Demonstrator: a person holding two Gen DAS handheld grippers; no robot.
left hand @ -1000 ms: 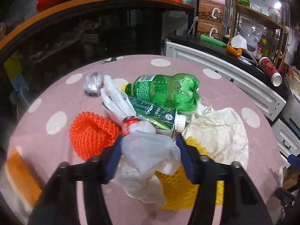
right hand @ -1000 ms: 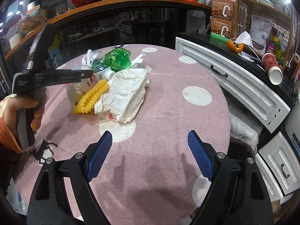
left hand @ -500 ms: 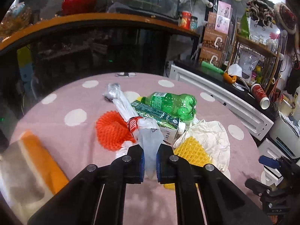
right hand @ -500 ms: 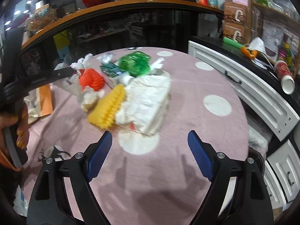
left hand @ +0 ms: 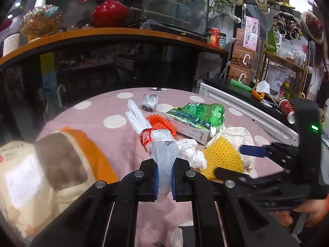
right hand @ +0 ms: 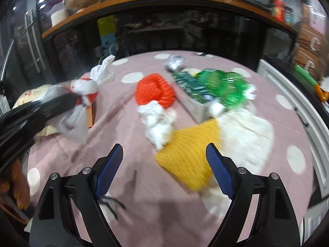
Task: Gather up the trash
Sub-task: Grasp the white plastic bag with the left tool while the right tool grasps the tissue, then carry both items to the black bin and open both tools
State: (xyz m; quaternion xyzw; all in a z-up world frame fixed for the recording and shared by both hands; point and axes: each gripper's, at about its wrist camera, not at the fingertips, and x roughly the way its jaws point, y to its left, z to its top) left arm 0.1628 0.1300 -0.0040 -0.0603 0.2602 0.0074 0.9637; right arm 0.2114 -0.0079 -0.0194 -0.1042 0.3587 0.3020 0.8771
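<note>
Where the pink dotted tabletop (left hand: pixel 115 111) extends ahead of both units, trash lies clustered. Left hand-held gripper (left hand: pixel 163 182): pads clamped on a plastic bag (left hand: pixel 164 154), long axis pointing away from the fingers, red print unreadable. Right hand-held gripper (right hand: pixel 164 170): pads apart, empty, yellow foam net (right hand: pixel 189 156) between them. Green carton (left hand: pixel 188 124) text illegible.

A red vase (left hand: pixel 110 13) stands on the orange-edged shelf (left hand: pixel 123 34), brown boxes (left hand: pixel 242 63) sit right, and a pink polka-dot cloth (left hand: pixel 115 111) covers the surface.
</note>
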